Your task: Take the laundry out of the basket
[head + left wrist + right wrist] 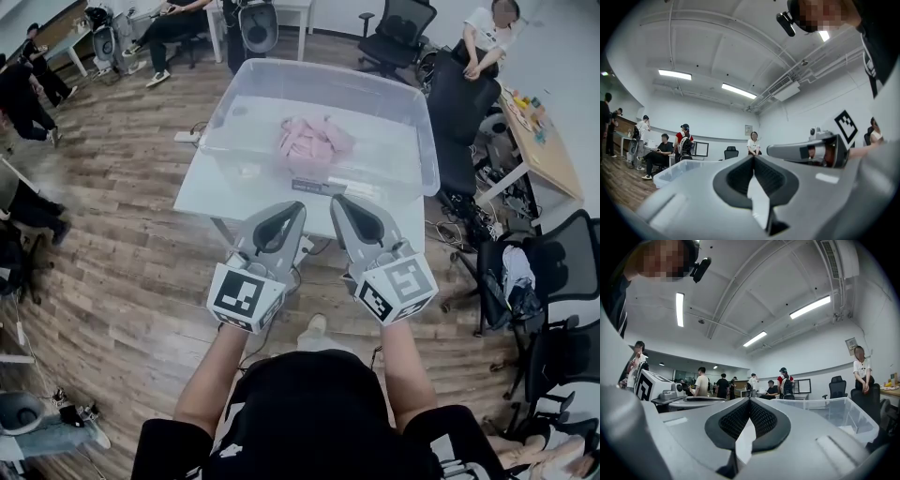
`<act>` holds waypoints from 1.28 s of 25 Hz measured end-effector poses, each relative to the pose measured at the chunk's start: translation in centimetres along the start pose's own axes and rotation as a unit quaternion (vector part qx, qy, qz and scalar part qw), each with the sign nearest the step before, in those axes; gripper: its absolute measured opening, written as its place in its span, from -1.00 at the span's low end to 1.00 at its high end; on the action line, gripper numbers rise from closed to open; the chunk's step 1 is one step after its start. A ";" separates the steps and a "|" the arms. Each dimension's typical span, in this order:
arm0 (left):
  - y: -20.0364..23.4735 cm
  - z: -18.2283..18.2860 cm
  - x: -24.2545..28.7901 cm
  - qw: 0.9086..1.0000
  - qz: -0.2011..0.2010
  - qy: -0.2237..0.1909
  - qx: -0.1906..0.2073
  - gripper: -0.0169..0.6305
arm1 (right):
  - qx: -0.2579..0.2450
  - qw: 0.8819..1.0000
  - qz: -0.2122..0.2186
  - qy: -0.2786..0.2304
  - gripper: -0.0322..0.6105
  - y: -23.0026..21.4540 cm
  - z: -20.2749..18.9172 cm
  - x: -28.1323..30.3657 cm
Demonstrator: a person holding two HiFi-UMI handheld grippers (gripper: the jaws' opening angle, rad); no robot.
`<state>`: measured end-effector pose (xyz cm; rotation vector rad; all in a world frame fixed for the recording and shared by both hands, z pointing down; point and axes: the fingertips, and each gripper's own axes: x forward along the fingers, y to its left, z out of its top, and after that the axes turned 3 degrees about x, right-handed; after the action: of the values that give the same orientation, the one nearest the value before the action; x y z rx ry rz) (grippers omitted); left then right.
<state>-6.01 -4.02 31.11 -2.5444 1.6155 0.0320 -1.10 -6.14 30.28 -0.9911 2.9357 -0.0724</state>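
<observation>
A clear plastic basket (424, 141) stands on a white table (202, 192), and a pink bundle of laundry (312, 142) lies in its middle. My left gripper (298, 205) and right gripper (336, 200) are held side by side just before the table's near edge, both shut and empty, their tips short of the basket's near wall. In the left gripper view the shut left gripper (753, 157) points level across the room, with the basket (675, 172) low at the left and the right gripper's body (806, 151) beside it. The right gripper view shows the shut right gripper (750, 400) and the basket (836, 414) at the right.
Black office chairs (459, 112) stand right of the table, and a wooden desk (548, 155) with small items is further right. Several people sit or stand around the room's far side. Cables lie on the wood floor under the table.
</observation>
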 end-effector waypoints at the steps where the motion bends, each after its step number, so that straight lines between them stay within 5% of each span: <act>1: 0.1 -0.1 0.5 1.000 0.001 0.001 0.001 -0.92 | 0.001 1.000 0.002 0.001 -0.90 -0.4 0.0 0.2; 32: 1.6 -1.2 9.5 0.997 0.065 0.024 0.021 -0.92 | 0.011 0.998 0.063 -0.011 -0.90 -10.1 0.7 4.4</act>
<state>-3.52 -13.36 31.34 -2.4242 1.7764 -0.0503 1.56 -16.82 30.09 -0.7962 2.9624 -0.0891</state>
